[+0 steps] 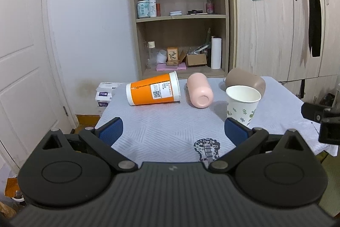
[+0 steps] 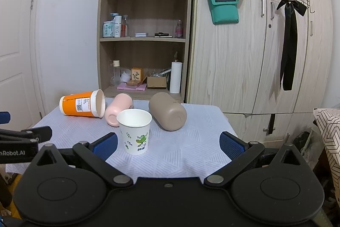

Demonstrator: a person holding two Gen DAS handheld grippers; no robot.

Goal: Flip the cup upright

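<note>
Orange cup on its side, far left of table, rim toward pink cup. Likely light, thin-walled, crushable; best pinched mid-body, gently. Left gripper and right gripper spread wide, holding nothing

From my right fingers, the upright paper cup stands just ahead, nearer my left finger; behind it three cups lie tipped on the table: one far left, one middle, one right
</note>
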